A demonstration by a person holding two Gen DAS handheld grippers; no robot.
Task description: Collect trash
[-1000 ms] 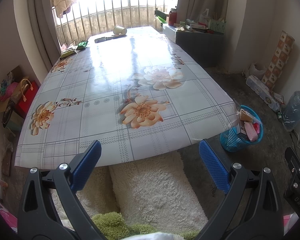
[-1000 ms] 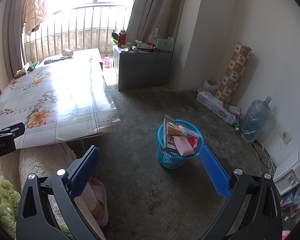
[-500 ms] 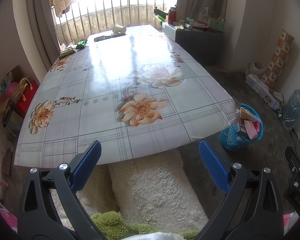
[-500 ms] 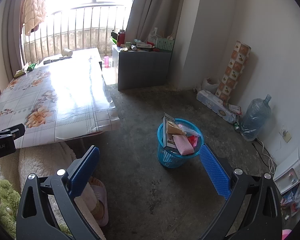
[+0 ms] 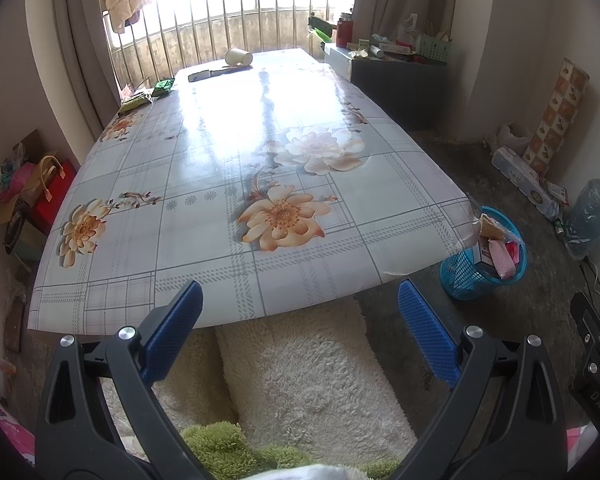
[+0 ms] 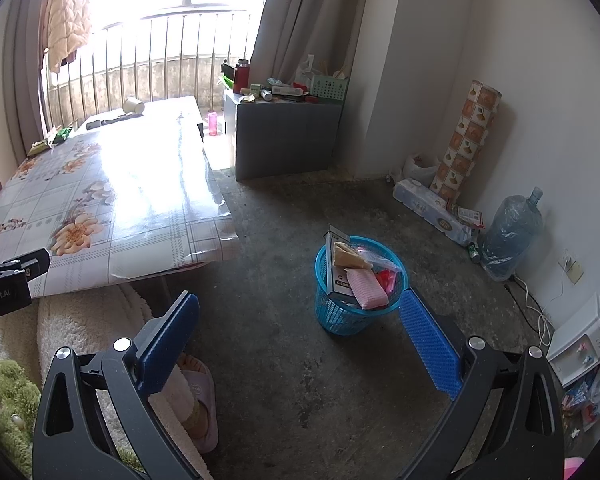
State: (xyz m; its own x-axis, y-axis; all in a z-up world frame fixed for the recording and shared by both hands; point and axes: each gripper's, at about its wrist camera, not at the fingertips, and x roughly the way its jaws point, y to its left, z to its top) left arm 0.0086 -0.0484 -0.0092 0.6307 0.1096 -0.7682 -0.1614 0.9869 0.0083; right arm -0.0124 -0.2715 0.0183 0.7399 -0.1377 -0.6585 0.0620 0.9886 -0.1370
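Note:
A blue mesh trash basket [image 6: 342,312] full of wrappers and a carton stands on the concrete floor, also visible in the left wrist view as the basket [image 5: 466,276] by the table's right corner. My left gripper [image 5: 300,294] hangs open over the near edge of the floral-cloth table [image 5: 236,184], holding nothing. My right gripper [image 6: 300,306] is open above the floor, with the basket just ahead of its right finger. At the table's far end lie a tipped paper cup [image 5: 239,57], a dark flat object [image 5: 208,75] and green snack wrappers [image 5: 148,94].
A fluffy white rug [image 5: 300,376] and a slipper [image 6: 200,400] lie below the table's near edge. A grey cabinet [image 6: 286,136] with clutter stands at the back. A patterned roll [image 6: 466,140], long packet [image 6: 432,206] and water jug [image 6: 510,234] line the right wall. Bags [image 5: 28,184] sit left of the table.
The view from both grippers has shifted only slightly; the basket sits a touch nearer the right gripper. Both stay open and empty.

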